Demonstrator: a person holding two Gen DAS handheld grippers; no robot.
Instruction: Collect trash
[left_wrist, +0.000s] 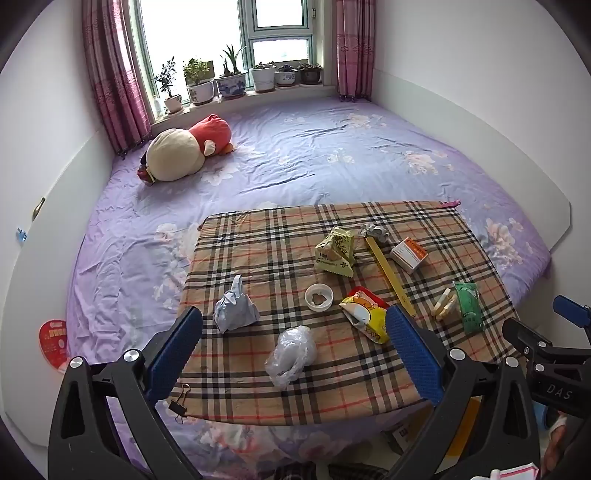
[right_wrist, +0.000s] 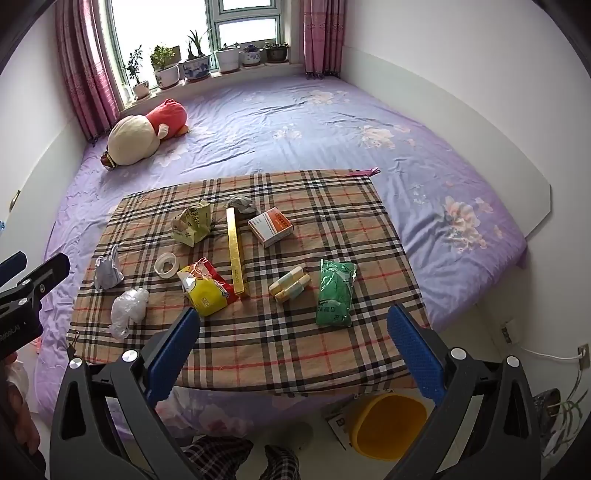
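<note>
Both your grippers hang over the near edge of the bed with fingers spread wide and nothing between them. Your left gripper tilts down toward the plaid cloth, and your right gripper does the same further right; below it a yellow bin stands on the floor at the foot of the bed, beside your plaid trouser legs.

The trash lies scattered on the cloth, all of it untouched. Nearest your left gripper is a crumpled clear bag, framed between its fingers. Just beyond, to the left, sits a grey-blue wrapper standing up in a twist, and to the right a yellow and red snack bag partly behind the right finger. A small white cup rests between those two. A black binder clip holds the near left corner of the cloth.

On the right side you have a green packet, with small pale tubes just left of it. A long yellow stick runs away from you through the middle. Further back lie a crushed green carton, a white and orange box and a grey paper ball.

Beyond the cloth the purple sheet stretches to the window, with a plush toy at far left and potted plants on the sill.
</note>
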